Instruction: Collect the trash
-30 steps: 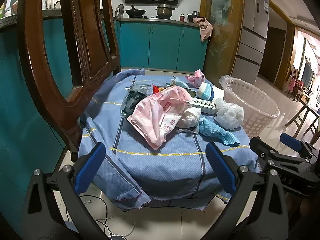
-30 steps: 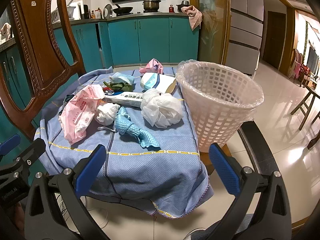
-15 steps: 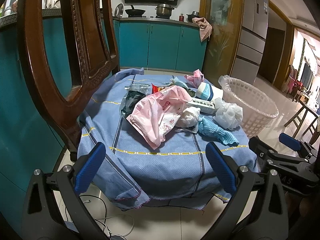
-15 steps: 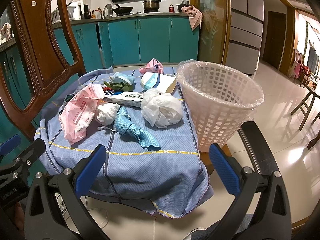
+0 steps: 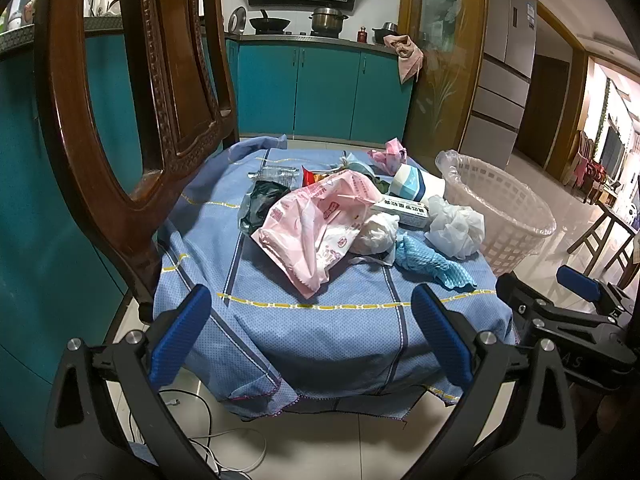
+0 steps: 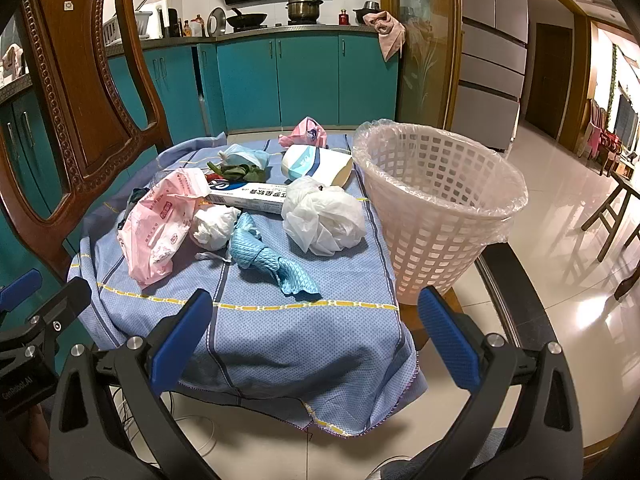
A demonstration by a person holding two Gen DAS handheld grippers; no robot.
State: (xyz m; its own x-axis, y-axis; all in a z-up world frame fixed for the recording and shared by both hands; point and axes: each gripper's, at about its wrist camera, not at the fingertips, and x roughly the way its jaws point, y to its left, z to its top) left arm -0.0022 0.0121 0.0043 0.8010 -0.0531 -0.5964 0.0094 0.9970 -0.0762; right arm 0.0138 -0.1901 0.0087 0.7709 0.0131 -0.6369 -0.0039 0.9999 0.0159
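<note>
While both pairs of tongs hang short of the near edge of the surface, the left tongs (image 5: 310,330) and the right tongs (image 6: 314,330) are spread wide, gripping nothing. Blue checked cloth with yellow stripes (image 6: 280,332) covers the surface; trash lies in a loose heap across its middle. Pink printed plastic bag (image 5: 316,224) sits left of centre, touching a small crumpled white tissue wad (image 6: 214,226). Crumpled teal-blue textured rag (image 6: 264,258) lies nearest the tongs, just right of the wad. Large scrunched white plastic bag (image 6: 324,218) rests near the white lattice plastic basket lined with clear film (image 6: 436,208), which stands at the right side of the cloth; whether it rests on the surface or beside it is hard to tell. Long white carton with blue print (image 6: 252,196) lies behind the wad. Carved dark wooden chair back (image 5: 132,120) rises at left.
</note>
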